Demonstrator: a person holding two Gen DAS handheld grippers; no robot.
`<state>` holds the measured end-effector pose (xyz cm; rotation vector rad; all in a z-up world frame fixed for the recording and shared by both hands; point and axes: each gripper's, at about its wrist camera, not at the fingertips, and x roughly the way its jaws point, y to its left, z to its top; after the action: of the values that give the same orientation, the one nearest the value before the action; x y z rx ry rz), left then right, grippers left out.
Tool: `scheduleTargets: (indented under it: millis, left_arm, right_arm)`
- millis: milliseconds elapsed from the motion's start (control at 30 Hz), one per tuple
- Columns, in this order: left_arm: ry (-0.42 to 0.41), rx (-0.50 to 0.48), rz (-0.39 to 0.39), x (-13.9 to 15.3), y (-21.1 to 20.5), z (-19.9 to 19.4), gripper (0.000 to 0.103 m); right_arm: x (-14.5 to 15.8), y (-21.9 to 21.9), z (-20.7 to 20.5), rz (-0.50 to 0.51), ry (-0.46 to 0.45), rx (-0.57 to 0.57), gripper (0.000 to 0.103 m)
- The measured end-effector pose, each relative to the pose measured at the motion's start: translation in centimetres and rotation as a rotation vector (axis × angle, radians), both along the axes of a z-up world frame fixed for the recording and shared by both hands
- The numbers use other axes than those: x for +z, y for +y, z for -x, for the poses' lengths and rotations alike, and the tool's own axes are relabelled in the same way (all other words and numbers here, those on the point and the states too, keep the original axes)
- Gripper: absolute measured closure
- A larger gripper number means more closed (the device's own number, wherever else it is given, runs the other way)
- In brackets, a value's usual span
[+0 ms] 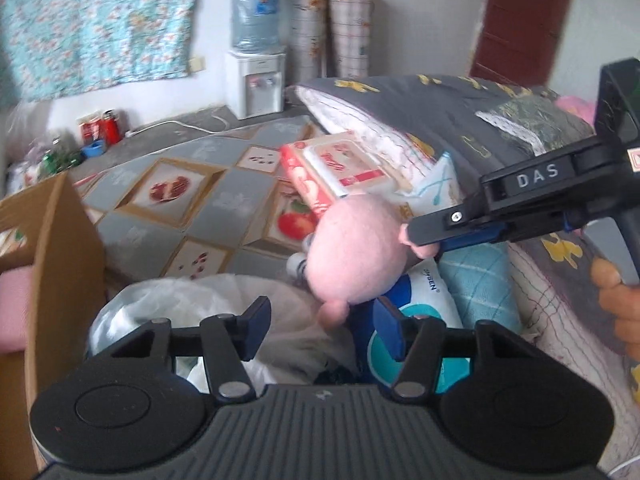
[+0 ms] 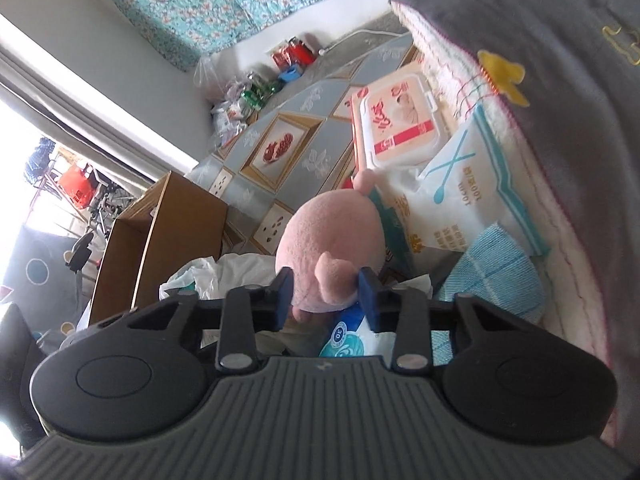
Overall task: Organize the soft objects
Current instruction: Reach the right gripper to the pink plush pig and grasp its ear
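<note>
Gripping the pink plush toy [image 2: 328,248] by one small limb, right gripper [image 2: 326,294] fingers clamped on it, toy lying on the bed among packets beside the grey quilt [image 1: 460,120], left gripper [image 1: 320,328] fingers apart above white bag [image 1: 160,304], cardboard box [image 1: 60,248] at left.

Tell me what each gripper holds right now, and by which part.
The right gripper pinches the pink plush toy by a small nub sticking out of its side. The left gripper holds nothing; its jaws stand apart just below the toy.
</note>
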<state>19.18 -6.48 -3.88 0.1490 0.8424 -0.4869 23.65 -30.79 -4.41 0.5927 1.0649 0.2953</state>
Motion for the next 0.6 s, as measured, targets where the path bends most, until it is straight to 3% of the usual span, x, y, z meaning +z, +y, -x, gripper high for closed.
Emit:
scheduleTargets:
  millis: [67, 333, 467, 600]
  left_arm:
    - [-0.011, -0.022, -0.016, -0.2, -0.6, -0.5, 0.044]
    - [-0.014, -0.148, -0.098, -1.6, -3.7, -1.8, 0.030]
    - [-0.045, -0.145, -0.143, -2.0, -5.2, -2.2, 0.031]
    - [-0.035, -0.120, -0.144, -2.2, -5.6, -2.9, 0.043]
  right_arm:
    - [-0.1, 0.0, 0.1, -0.011, 0.000, 0.004, 0.082]
    - [0.4, 0.2, -0.3, -0.031, -0.046, 0.002, 0.090]
    - [0.5, 0.2, -0.4, -0.048, -0.062, 0.007, 0.092]
    - [0.6, 0.2, -0.6, -0.083, -0.076, 0.001, 0.094]
